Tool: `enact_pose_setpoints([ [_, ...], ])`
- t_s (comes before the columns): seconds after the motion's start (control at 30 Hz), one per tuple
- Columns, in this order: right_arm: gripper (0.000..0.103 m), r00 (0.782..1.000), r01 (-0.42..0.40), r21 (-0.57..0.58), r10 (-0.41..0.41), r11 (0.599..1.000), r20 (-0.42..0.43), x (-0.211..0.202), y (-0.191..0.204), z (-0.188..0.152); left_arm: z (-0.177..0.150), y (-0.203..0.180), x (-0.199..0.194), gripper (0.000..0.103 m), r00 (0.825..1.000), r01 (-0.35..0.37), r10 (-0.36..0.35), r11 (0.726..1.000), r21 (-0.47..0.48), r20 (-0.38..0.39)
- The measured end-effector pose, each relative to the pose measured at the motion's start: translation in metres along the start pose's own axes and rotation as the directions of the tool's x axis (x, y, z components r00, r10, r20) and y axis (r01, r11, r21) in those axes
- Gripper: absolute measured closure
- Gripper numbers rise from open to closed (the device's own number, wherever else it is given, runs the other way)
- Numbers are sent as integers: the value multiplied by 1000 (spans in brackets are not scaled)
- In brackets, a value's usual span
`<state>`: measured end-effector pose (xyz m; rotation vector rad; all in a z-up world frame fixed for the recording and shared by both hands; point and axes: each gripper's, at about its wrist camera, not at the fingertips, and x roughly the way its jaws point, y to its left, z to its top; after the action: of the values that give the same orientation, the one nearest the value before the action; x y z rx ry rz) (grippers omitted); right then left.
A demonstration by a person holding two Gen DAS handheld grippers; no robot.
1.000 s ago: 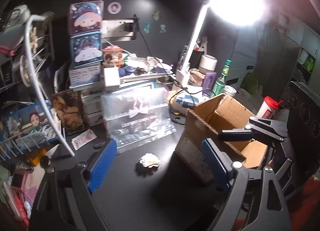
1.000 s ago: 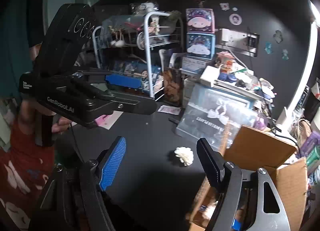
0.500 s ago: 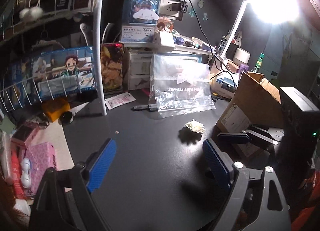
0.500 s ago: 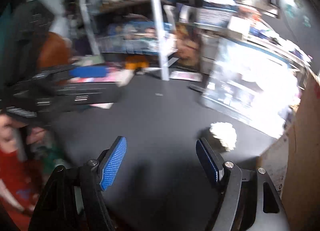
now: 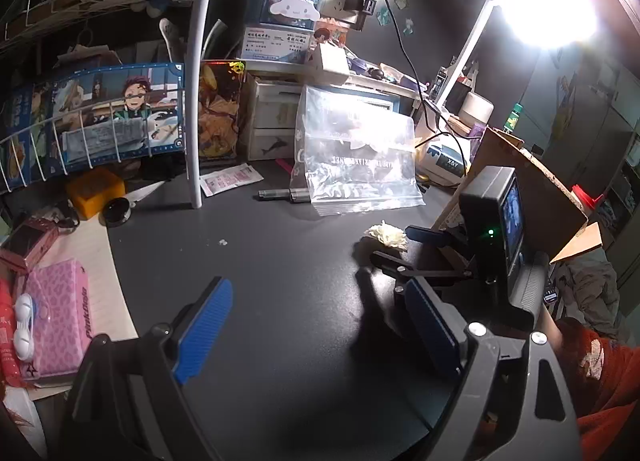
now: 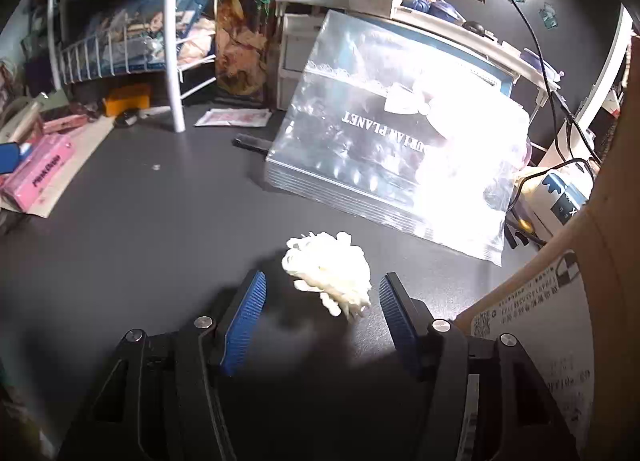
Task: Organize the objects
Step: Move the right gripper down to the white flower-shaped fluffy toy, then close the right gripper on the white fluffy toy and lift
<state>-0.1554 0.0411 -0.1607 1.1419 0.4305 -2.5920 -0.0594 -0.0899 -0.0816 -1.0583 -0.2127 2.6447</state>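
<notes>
A small crumpled white wad point(image 6: 330, 271) lies on the dark desk point(image 6: 140, 221). My right gripper point(image 6: 322, 287) is low over it, its blue pads on either side of the wad with gaps showing; the jaws are closing. In the left wrist view the same wad point(image 5: 386, 235) sits at mid right, with the right gripper point(image 5: 394, 245) reaching it from the right. My left gripper point(image 5: 316, 325) hovers open over bare desk, nearer the front, holding nothing.
A clear plastic bag point(image 6: 400, 157) leans behind the wad. A cardboard box point(image 6: 568, 281) stands close on the right. A white wire rack point(image 5: 120, 113), a pink pouch point(image 5: 60, 309), an orange block point(image 5: 96, 189) and a lit lamp point(image 5: 548, 9) crowd the edges.
My right gripper dropped toward the desk and came around the white wad, its jaws narrowing. The left gripper also sank and now holds still.
</notes>
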Motion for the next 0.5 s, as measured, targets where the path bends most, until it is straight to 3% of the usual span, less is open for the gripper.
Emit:
enact_pose_setpoints([
  [0.2, 56, 999, -23, 38, 25, 999, -43, 13, -11, 2, 2, -1, -4, 17, 1000, 11, -11, 1000, -3, 12],
  [0.3, 73, 998, -41, 46, 43, 998, -52, 15, -11, 4, 3, -2, -5, 17, 1000, 11, -10, 1000, -2, 13],
  [0.5, 79, 994, -104, 36, 105, 994, -21, 2, -5, 1, 3, -5, -9, 17, 1000, 12, -12, 1000, 0, 5],
])
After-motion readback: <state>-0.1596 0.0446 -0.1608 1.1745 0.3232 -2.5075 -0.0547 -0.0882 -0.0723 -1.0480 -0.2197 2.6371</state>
